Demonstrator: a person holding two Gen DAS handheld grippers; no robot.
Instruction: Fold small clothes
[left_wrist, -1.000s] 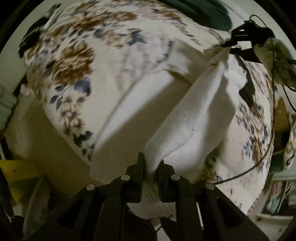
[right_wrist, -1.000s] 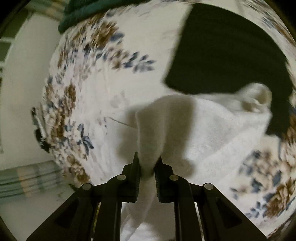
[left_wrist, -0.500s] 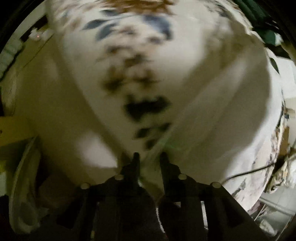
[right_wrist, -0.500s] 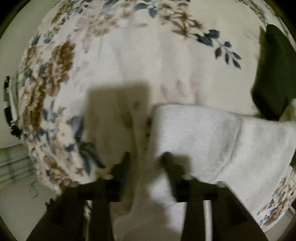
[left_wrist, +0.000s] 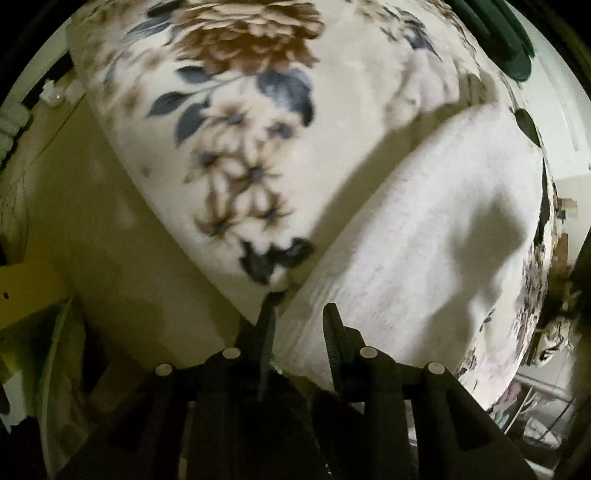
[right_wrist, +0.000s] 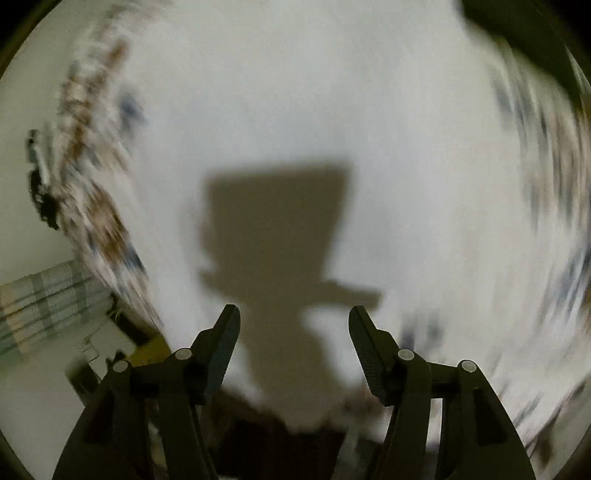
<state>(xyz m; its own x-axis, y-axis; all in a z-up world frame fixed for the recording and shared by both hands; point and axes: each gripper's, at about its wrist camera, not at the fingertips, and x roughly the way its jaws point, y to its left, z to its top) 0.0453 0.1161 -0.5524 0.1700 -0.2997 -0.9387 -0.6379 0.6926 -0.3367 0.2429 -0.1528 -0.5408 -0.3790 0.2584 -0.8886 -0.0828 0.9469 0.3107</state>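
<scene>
From the left wrist, the left gripper (left_wrist: 298, 314) is opening, the white cloth (left_wrist: 424, 236) lying loose between its jaws on the floral blanket (left_wrist: 258, 110); from the right wrist, heavily blurred, the right gripper (right_wrist: 293, 317) spreads empty; this fold looks laid down, any further folds left.

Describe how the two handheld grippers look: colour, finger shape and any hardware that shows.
Both the left gripper and the right gripper are matte black. Each has two tapered fingers with ribbed inner pads, carried on angular linkage arms with triangular cut-outs. Round silver pins mark the joints. No cables, sleeves or hands show in either view.
</scene>
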